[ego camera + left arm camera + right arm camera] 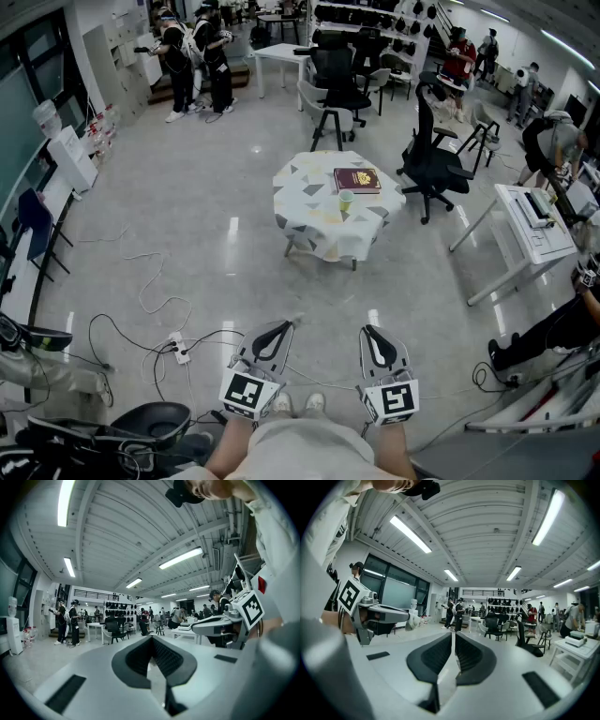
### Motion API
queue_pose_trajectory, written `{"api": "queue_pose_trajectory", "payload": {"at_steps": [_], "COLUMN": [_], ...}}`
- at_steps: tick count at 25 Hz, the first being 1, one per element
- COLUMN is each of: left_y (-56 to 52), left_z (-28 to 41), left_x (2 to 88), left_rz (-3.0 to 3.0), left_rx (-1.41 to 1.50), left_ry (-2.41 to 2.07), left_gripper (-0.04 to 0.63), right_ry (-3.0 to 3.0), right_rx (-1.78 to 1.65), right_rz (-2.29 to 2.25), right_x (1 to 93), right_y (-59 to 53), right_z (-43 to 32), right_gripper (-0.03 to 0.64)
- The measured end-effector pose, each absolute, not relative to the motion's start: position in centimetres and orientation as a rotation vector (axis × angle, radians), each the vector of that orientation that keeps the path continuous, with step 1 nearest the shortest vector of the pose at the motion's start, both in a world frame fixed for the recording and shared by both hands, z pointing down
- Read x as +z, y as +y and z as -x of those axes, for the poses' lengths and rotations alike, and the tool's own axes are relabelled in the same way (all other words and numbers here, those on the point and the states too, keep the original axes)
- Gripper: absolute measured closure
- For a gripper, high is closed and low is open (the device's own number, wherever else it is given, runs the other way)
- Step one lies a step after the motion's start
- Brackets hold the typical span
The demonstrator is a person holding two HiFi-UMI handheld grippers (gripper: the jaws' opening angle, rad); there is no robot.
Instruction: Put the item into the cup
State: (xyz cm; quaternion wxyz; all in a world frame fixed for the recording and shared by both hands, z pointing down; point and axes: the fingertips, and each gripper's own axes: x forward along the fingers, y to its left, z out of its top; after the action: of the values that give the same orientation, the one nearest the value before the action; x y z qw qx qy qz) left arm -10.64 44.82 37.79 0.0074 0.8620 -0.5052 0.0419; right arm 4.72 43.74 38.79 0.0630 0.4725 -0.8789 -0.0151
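No brand or label reads at this range. The dark red hardback book [357, 180] has what looks like a gold emblem on the cover, too small to read. The marker cubes [249, 392] on the claws show only black-and-white square patterns, no letters.

The small pale-green cup [346, 198] stands on the round tabletop [309, 211], which has a white cloth printed w/ grey and yellow triangles. The cup is right of the tabletop's centre, just at the book's near edge; touching or not, can't tell. The book lies flat on the tabletop's far-right part. Which thing is the item can't be made out from here.

Both claws are well apart from the tabletop, on its near side, low in front of the person's legs, w/ a stretch of shiny grey floor [187, 244] btwn. Left claw [286, 325]: jaws together at the tips, nothing btwn them. Right claw [368, 331]: jaws drawn in to a hairline slit, nothing held. Both point roughly toward the tabletop.

In both gripper views the claw body fills the lower half, so tabletop and cup can't be picked out there.

Beyond the tabletop and to its right stand black office chairs [433, 164]. Further right is a white desk [530, 225], partly cut off by the frame edge. Near-left of the tabletop, black cables and a power strip [178, 352] lie on the floor. The person's lap is cut off at the bottom edge.
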Motion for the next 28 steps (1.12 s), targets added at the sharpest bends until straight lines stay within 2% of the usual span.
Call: {"api": "queue_pose_trajectory", "payload": {"at_steps": [9,11,28], "left_y": [46.7,46.7,40.6], "left_z": [7.6,7.3,7.6], "left_x": [37.5,37.1,37.6], "left_rz": [-2.657,-2.651,-2.692], "left_rx": [0.138,0.136,0.095], "left_ry": [-1.642,-1.653,-1.600], "left_gripper": [0.584,0.584,0.584], "right_ry": [-2.734,-2.739,-2.701], "right_rx": [-0.034,-0.033,-0.036], "right_rz": [-1.414,-1.403,-1.448], "right_x": [38.1,38.2,38.8], "right_y": [44.5,44.2,38.8], "right_z": [-7.5,-7.5,-7.0], "right_gripper": [0.578,0.552,0.560]}}
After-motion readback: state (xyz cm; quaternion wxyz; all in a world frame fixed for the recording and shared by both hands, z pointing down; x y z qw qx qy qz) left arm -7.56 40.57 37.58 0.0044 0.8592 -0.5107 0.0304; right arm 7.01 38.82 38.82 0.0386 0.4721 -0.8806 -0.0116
